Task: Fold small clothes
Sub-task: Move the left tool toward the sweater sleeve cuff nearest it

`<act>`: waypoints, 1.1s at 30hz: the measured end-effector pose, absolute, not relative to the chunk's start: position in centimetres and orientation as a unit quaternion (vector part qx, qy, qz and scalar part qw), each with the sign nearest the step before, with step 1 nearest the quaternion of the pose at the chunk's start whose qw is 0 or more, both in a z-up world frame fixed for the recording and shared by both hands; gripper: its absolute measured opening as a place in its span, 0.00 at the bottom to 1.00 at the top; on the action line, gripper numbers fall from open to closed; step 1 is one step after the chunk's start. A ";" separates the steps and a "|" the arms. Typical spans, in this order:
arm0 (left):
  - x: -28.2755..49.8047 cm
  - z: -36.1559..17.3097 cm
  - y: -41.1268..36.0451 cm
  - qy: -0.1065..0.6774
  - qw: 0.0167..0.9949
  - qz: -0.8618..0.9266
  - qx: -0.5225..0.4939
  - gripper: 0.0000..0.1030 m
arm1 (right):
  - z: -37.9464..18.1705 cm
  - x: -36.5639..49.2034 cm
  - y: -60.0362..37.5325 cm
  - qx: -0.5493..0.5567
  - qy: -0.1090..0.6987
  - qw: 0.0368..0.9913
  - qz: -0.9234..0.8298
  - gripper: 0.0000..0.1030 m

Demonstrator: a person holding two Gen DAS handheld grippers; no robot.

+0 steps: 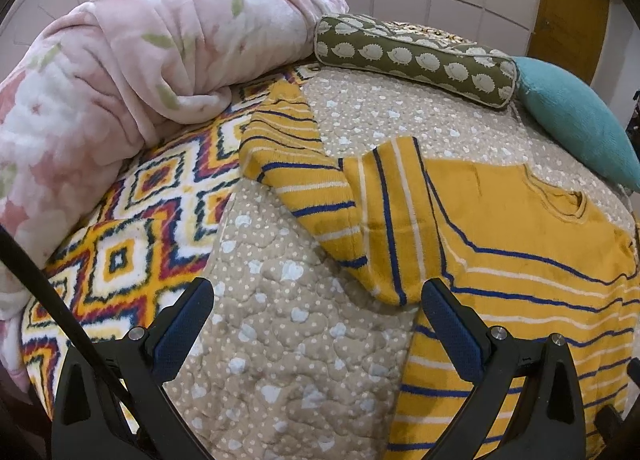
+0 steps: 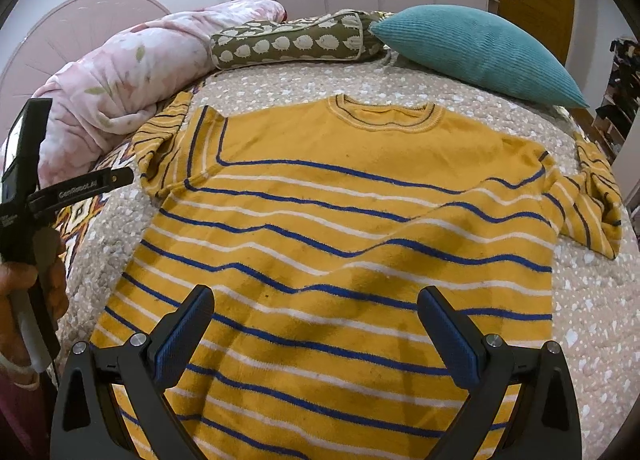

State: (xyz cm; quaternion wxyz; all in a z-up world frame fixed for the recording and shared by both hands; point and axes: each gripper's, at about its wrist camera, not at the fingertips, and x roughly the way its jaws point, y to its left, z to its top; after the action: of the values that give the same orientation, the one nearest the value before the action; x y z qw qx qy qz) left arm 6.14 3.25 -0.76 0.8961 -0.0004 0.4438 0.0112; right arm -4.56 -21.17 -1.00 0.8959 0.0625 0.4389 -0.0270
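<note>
A yellow sweater with blue and white stripes lies flat on the bed, collar at the far side. Its left sleeve stretches up and left onto a patterned blanket, and its right sleeve is bunched at the right. My left gripper is open and empty above the bedspread, just left of the sweater's body. My right gripper is open and empty above the sweater's lower middle. The left gripper's body shows at the left edge of the right wrist view.
A beige quilted bedspread covers the bed. A pink floral blanket is heaped at the left over a diamond-patterned blanket. A green hedgehog bolster and a teal pillow lie at the far edge.
</note>
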 end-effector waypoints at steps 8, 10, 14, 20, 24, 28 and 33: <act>7.1 -1.9 3.6 0.460 0.888 0.022 -0.002 1.00 | -1.2 -4.6 -21.9 0.077 0.439 0.895 -0.035 1.00; 7.4 -2.2 3.6 0.462 0.886 0.024 -0.002 1.00 | -1.3 -4.5 -21.9 0.084 0.439 0.894 -0.030 1.00; 8.0 -2.3 3.9 0.461 0.887 0.031 -0.003 1.00 | -1.3 -4.3 -21.7 0.083 0.441 0.893 -0.028 1.00; 10.2 -3.2 4.5 0.467 0.883 0.051 0.001 1.00 | -1.5 -3.6 -21.0 0.080 0.443 0.893 -0.016 1.00; 11.7 -4.0 5.9 0.477 0.876 0.077 0.002 1.00 | -1.4 -3.1 -20.4 0.079 0.443 0.893 -0.006 1.00; 11.6 -4.8 7.9 0.488 0.869 0.086 -0.005 1.00 | -1.6 -2.6 -20.2 0.078 0.445 0.892 -0.003 1.00; 10.5 -5.0 8.8 0.486 0.871 0.074 -0.012 1.00 | -1.9 -2.4 -20.5 0.088 0.447 0.890 0.002 1.00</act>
State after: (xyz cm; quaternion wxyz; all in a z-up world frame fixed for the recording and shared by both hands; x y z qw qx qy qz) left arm 10.54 8.77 -4.95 0.8709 -0.0122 0.4858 0.0736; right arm -2.44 -20.45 -1.94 0.8900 0.0878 0.4475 0.0017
